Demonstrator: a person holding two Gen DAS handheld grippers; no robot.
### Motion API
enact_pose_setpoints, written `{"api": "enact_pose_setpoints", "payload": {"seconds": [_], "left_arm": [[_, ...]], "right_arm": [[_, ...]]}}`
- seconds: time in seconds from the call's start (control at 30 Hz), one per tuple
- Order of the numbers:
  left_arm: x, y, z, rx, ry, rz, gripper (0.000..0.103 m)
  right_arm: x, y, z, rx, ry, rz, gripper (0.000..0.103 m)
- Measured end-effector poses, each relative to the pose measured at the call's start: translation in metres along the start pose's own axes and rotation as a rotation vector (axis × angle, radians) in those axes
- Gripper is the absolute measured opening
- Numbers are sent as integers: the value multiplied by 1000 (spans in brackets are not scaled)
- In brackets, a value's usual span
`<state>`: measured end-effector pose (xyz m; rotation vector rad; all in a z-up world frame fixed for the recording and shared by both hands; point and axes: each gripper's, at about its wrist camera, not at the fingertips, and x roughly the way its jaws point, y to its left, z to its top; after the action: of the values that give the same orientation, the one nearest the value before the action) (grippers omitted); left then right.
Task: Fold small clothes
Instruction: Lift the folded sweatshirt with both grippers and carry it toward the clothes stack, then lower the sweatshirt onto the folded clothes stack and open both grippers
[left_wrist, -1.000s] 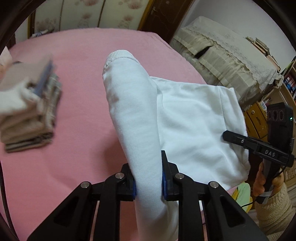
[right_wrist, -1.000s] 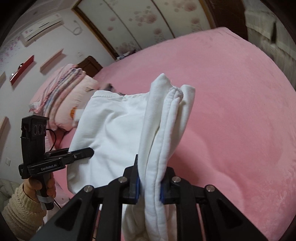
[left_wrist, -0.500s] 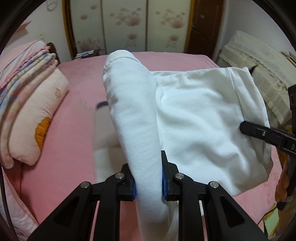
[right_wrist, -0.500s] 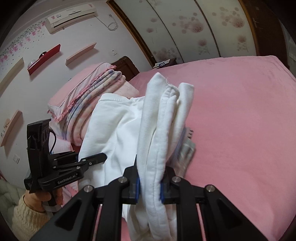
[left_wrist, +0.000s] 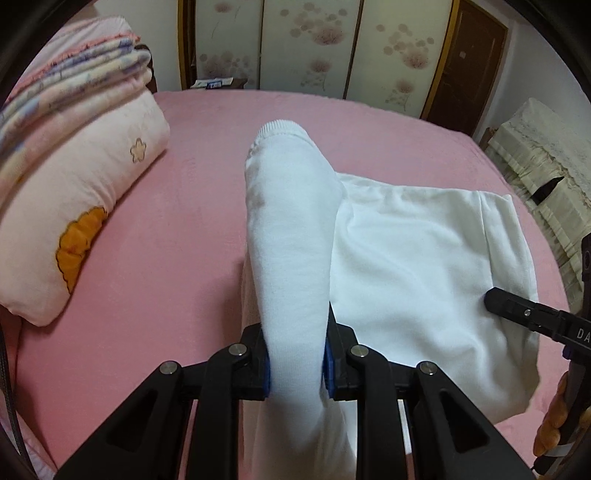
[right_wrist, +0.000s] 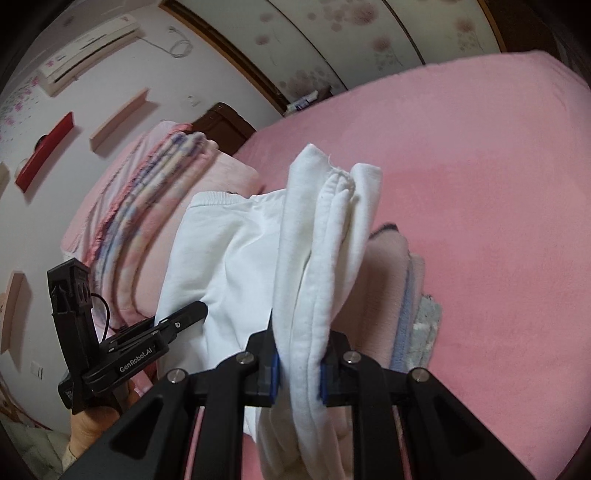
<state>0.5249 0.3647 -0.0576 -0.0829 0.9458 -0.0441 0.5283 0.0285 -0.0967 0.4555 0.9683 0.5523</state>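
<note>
Black left gripper (left_wrist: 295, 363) and right gripper (right_wrist: 297, 369) — blue-padded fingers (left_wrist: 328, 365), silver screws.

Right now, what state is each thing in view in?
white garment: folded, held up between both grippers above the bed.
left gripper: jaws opening, cuff end between them.
right gripper: shut on bunched layers.
folded clothes stack: lying on pink bed.
pillow: lying flat.
</note>
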Motion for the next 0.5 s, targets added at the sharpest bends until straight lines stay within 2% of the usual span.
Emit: {"api": "enact_pose_setpoints", "payload": {"seconds": [0.07, 0.1, 0.17, 0.2, 0.23, 0.3, 0.37, 0.5], "left_arm": [[9, 4, -11, -16, -24, 13, 30], [10, 8, -14, -35, -39, 13, 38], [13, 19, -20, -71, -74, 39, 60], [13, 22, -25, -75, -87, 73, 80], [12, 24, -29, -77, -105, 105, 92], [11, 28, -36, -83, -138, 133, 95], [8, 29, -43, -89, -156, 151, 96], [-1, 28, -49, -104, -207, 226, 101]], "right_arm": [[13, -10, -4, 4, 19, -39, 16], [17, -14, -6, -2, 26, -66, 19], [21, -18, -10, -29, 23, -107, 25], [18, -19, -13, -53, 13, -126, 32], [17, -15, -15, -97, -3, -165, 37], [13, 0, -21, -246, -48, -298, 53], [8, 10, -27, -376, -87, -407, 63], [-7, 32, -42, -549, -175, -548, 63]]}}
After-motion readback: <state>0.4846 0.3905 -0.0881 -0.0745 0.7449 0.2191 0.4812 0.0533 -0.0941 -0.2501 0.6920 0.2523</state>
